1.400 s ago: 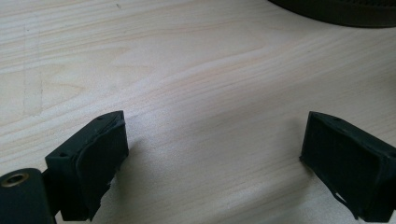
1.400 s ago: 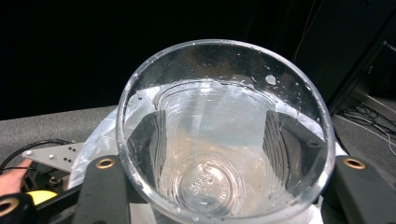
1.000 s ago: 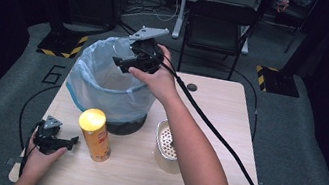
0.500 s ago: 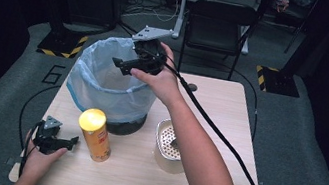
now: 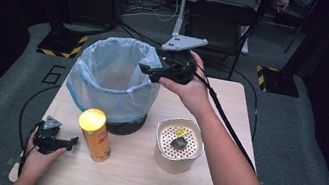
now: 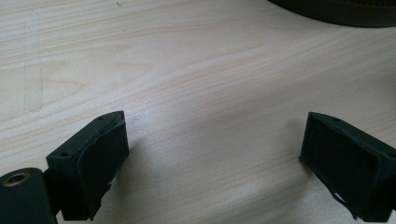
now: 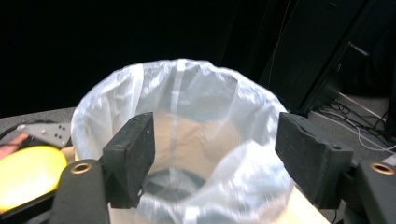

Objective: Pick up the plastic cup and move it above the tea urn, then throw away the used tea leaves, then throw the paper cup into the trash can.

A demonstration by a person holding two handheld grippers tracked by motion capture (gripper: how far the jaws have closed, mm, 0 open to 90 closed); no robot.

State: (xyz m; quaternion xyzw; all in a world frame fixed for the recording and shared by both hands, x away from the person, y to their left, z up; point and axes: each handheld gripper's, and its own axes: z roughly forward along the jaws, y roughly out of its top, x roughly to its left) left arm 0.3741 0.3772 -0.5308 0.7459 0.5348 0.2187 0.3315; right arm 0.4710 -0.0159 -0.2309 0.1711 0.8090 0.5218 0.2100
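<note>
A bin lined with a pale blue plastic bag (image 5: 111, 81) stands at the back left of the wooden table (image 5: 222, 97). My right gripper (image 5: 148, 71) hovers at the bin's right rim, open and empty, its jaws pointing left over the bag's mouth (image 7: 187, 140). A yellow-lidded chip can (image 5: 93, 134) stands upright in front of the bin. A cream perforated container (image 5: 178, 144) holds a yellow scrap and a dark scrap. My left gripper (image 5: 74, 142) rests on the table's front left, open over bare wood (image 6: 210, 135), nothing between its jaws.
A black folding chair (image 5: 220, 20) stands behind the table. Cables trail from both grippers across the table and the grey floor. In the left gripper view the bin's dark base (image 6: 336, 9) shows at the top edge. The yellow can lid (image 7: 28, 175) shows in the right gripper view.
My right gripper has drawn back to the right, from over the bag's mouth to its right rim. The left gripper has stayed put.
</note>
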